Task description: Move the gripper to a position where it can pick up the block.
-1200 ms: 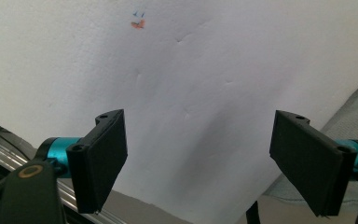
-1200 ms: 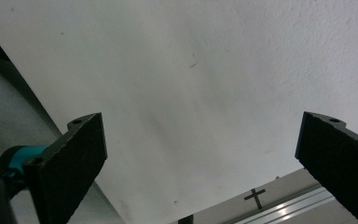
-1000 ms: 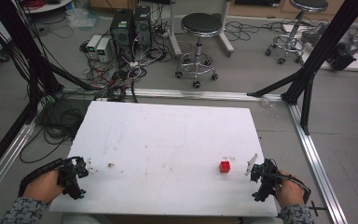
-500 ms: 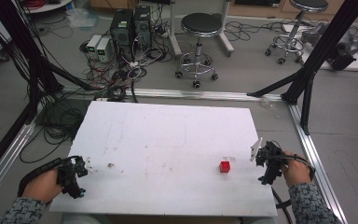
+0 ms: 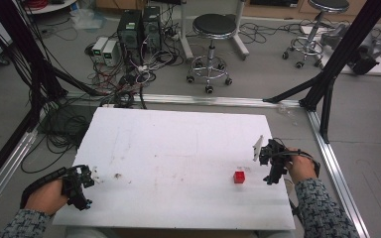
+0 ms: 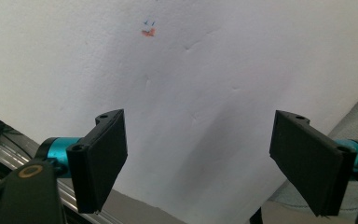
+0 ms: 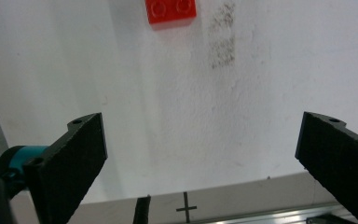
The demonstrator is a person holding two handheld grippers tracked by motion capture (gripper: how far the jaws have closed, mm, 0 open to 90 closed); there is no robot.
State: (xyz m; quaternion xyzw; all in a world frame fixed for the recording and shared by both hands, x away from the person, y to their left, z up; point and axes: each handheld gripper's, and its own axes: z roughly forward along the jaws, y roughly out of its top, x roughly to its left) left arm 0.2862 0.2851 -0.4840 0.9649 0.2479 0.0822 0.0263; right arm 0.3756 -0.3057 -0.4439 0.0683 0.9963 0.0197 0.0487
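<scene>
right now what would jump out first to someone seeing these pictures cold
The small red brick stands alone on the white table, toward its right side. The right tool sits just beside it, jaws wide apart, while the left tool waits open at the table's near left corner.

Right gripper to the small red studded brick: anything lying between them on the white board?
Nothing. In the high view, bare white board separates the right gripper from the small red studded brick; the right gripper view shows only a grey smudge.

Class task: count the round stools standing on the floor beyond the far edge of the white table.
2. One black-seated stool stands beyond the table's middle; the second stool is farther right, its seat cut off by the picture's top edge. Others may lie out of view.
</scene>
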